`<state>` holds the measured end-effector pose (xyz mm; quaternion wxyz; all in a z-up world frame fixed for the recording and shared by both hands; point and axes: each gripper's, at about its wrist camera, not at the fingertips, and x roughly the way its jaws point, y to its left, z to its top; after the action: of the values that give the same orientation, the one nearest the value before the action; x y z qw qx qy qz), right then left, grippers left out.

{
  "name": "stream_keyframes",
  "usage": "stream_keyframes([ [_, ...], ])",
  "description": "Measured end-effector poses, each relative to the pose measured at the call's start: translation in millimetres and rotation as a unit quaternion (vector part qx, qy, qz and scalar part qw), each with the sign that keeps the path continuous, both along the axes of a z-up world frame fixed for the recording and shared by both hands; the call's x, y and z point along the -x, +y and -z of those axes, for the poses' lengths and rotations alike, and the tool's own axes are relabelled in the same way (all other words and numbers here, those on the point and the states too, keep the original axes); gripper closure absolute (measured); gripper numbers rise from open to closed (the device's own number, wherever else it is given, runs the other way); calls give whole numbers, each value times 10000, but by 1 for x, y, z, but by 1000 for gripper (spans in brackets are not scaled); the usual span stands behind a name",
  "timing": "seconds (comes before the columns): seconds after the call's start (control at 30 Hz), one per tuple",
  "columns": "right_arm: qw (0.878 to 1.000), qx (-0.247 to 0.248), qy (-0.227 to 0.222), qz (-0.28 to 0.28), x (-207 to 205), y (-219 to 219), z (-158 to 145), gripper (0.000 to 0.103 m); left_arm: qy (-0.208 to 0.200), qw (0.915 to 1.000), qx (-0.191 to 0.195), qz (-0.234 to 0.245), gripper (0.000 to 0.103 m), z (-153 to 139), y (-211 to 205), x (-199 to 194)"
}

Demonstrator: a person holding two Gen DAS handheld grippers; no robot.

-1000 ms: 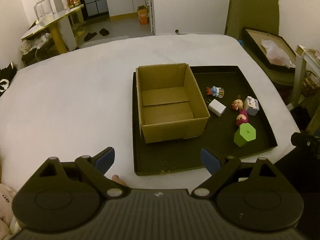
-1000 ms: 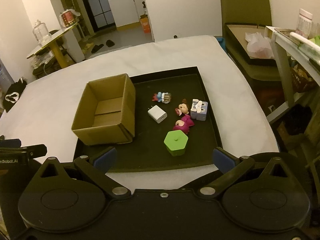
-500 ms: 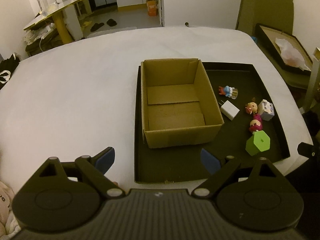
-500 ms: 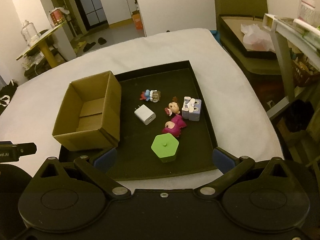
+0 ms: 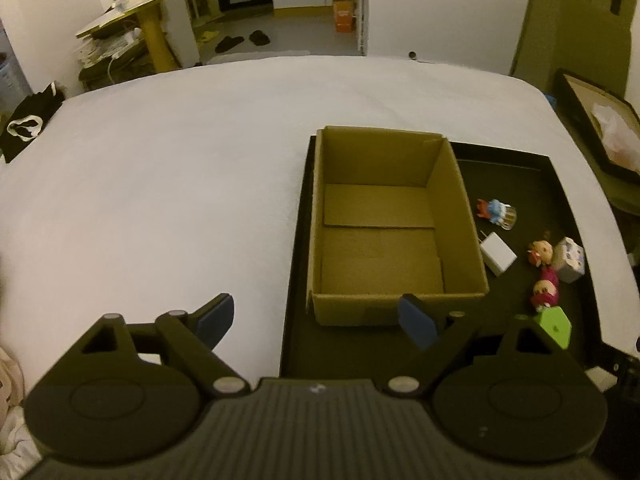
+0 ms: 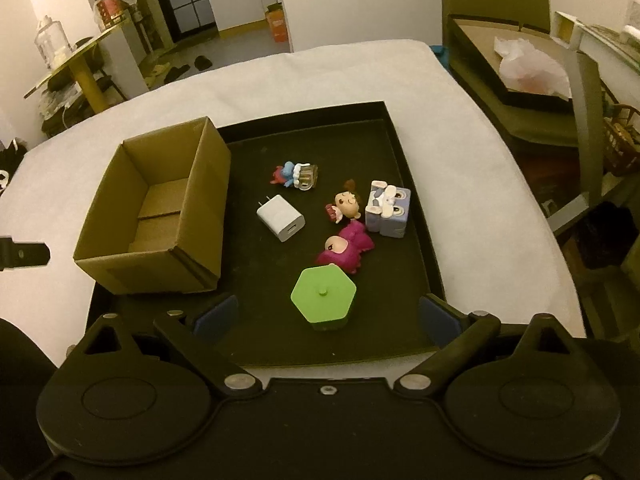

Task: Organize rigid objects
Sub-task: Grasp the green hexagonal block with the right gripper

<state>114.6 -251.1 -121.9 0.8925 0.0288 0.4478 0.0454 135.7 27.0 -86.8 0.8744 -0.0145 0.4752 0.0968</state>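
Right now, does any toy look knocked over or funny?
Yes. The pink doll lies on its side on the black tray, right behind the green hexagon box. The blue figure has toppled too. The cardboard box has nothing in it.

A black tray (image 6: 416,208) lies on a white-covered surface (image 5: 160,184), its raised rim bounding every approach. An open cardboard box (image 6: 160,216) fills the tray's left side in the right wrist view, its tall walls blocking passage there. Right of it, bare tray floor separates a white charger (image 6: 281,218) from the box. Toys crowd the centre right: a blue figure (image 6: 295,174), a doll head (image 6: 346,204), a lilac cube (image 6: 388,210) beside the rim, and a pink figure (image 6: 344,250) touching a green hexagonal block (image 6: 323,296). Lower centre, tray floor flanks the block on both sides. In the left wrist view, the frame's left half is open white surface.
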Motion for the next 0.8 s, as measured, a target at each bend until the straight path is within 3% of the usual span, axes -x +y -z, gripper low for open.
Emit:
stream_keyframes([
  [0.13,9998,1,170,-65,-11,2,13,17,70,10000,-34,-38,14,9,2,-10],
  [0.27,9992,5,366,-164,-23,5,26,18,153,9998,-36,-113,17,19,4,-18],
  [0.63,9976,-202,655,115,-57,0,53,20,287,9993,2,-249,43,41,11,-39],
  [0.8,9958,-270,823,306,-66,-4,66,23,314,9989,20,-353,49,49,12,-47],
])
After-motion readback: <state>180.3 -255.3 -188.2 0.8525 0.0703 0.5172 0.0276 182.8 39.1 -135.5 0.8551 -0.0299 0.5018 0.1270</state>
